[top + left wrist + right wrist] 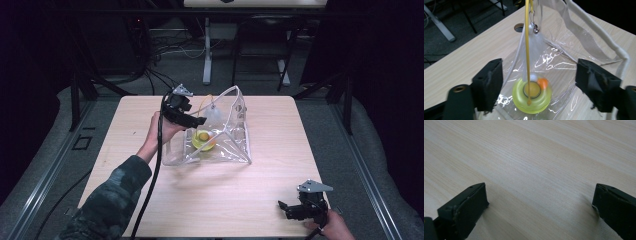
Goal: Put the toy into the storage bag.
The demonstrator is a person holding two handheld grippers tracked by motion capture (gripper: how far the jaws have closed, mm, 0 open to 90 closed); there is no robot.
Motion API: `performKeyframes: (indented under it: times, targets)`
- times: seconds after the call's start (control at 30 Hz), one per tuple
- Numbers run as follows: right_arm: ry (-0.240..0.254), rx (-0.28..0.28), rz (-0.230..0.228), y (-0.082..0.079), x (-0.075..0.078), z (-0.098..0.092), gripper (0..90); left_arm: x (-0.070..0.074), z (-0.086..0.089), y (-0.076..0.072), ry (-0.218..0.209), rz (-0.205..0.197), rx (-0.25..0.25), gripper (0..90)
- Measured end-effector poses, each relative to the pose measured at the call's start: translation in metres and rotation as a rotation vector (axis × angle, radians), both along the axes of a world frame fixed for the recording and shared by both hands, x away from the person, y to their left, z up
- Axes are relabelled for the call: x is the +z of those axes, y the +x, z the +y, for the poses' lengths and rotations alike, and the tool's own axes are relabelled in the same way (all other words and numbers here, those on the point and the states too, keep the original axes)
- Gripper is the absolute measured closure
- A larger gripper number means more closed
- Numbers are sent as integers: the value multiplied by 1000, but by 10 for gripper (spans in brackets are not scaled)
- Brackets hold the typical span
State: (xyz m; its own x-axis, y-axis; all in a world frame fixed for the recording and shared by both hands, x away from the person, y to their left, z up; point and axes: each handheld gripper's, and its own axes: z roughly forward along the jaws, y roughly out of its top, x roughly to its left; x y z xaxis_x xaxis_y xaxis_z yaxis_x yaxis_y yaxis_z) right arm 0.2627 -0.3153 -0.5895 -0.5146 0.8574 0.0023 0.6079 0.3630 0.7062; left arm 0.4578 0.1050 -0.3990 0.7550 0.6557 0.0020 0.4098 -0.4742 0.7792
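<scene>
Lower right on the desk [240,200], the right hand-held gripper [292,209] rests with jaws spread, empty. At centre, the left hand-held gripper [192,120] hangs spread over the clear bag [235,145] holding a yellow ring toy [532,96].

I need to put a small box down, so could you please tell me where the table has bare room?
The wooden table is free along its right side, between the clear plastic bag and the right edge, and across the near strip between the left forearm and the right gripper. It is crowded mid-table, where the left gripper hovers open above the bag holding a yellow ring toy.
</scene>
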Motion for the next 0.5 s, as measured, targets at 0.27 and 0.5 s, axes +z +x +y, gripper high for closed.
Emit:
performKeyframes:
  times: [0.27, 0.5]
  targets:
    - [-1, 0, -1, 0, 0, 0, 0, 24, 22, -15, 15, -41, 16, 96]
    - [-1, 0, -1, 0, 0, 0, 0, 38, 57, -30, 32, -49, 66, 0]
